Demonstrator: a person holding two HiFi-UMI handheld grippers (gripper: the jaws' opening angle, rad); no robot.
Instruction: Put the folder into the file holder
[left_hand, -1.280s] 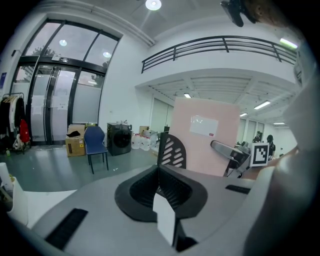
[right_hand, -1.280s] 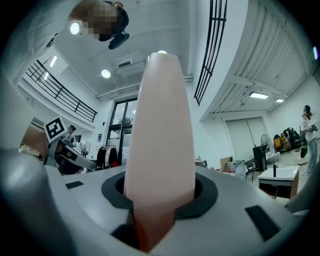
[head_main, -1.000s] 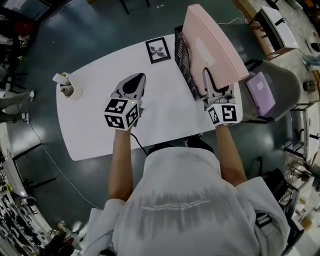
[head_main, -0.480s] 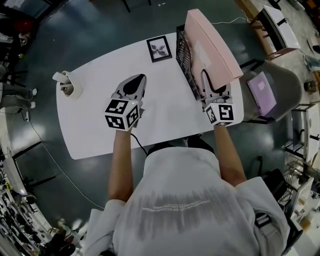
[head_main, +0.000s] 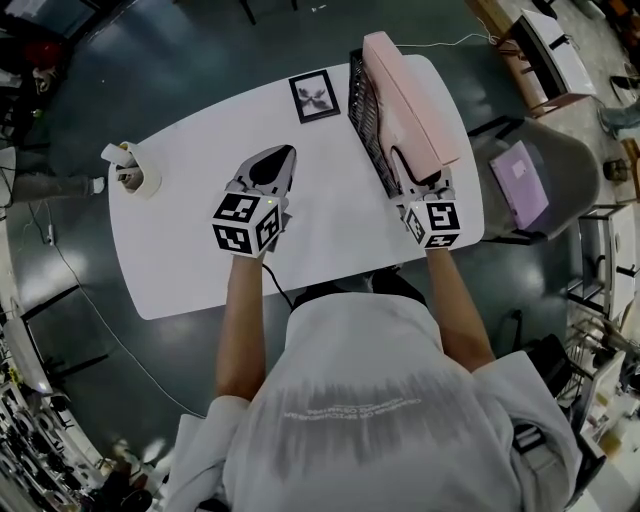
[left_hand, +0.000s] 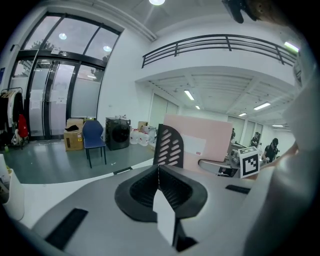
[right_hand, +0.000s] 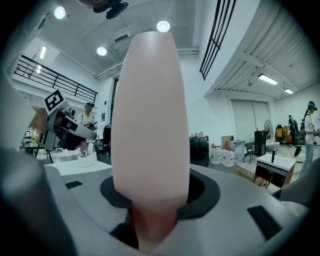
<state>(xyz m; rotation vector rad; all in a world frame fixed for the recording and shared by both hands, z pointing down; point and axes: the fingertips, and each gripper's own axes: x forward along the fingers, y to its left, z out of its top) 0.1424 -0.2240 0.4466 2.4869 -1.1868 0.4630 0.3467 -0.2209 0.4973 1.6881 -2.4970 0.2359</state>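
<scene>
One pink folder (head_main: 408, 95) is partly inside the black file holder (head_main: 368, 112).
The right gripper (head_main: 418, 178) clamps its near edge, jaws just easing apart; keep the folder upright while lowering. The left gripper (head_main: 272, 158) is closed and empty.

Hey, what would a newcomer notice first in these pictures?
The big pink folder, tilted on edge at the black mesh file holder on the white table's right side. The right tongs hold its near end, jaws having just opened slightly around it. The left tongs are shut and empty over the table's middle.
</scene>
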